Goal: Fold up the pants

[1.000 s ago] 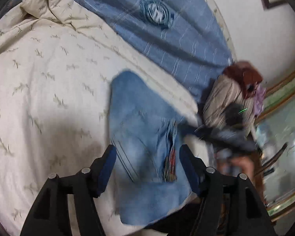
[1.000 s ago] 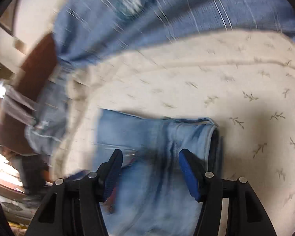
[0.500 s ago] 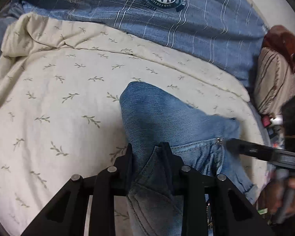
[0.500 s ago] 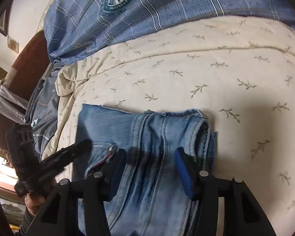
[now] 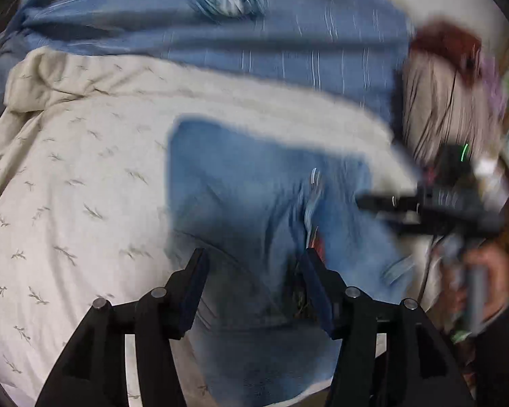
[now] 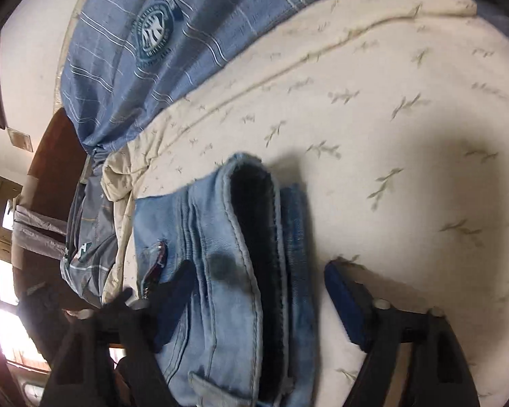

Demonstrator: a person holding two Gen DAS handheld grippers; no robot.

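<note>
One pair of light-blue denim pants (image 5: pixel 254 196) lies folded into a compact bundle on a cream quilt (image 5: pixel 68 186) printed with small leaf sprigs, near the bed's edge. The left gripper (image 5: pixel 252 271) tilts steeply down over the bundle, its jaws opening; the denim lies between and beneath the blue-padded fingers (image 5: pixel 195 281), which stand clear of the cloth on either side. The left wrist view is smeared by motion blur. In that same view the right gripper (image 5: pixel 383 203) reaches in level from the right edge over the far end of the pants, with the person's hand (image 5: pixel 482 271) wrapped around its grip.

From the right wrist view, the right gripper (image 6: pixel 254 291) points down at the pants (image 6: pixel 227 271), jaws standing about half apart and straddling the folded stack: one finger rests at the bundle's left side near a dark spot on the denim, the other pad (image 6: pixel 342 298) sits just beside the stack on bare quilt (image 6: pixel 407 135). The waistband stands open, showing its dark inside. No pad visibly presses the cloth.

One blue plaid blanket (image 6: pixel 159 51) with a round crest lies across the head of the bed beyond the quilt. Two grippers, one garment; no containers are in view
</note>
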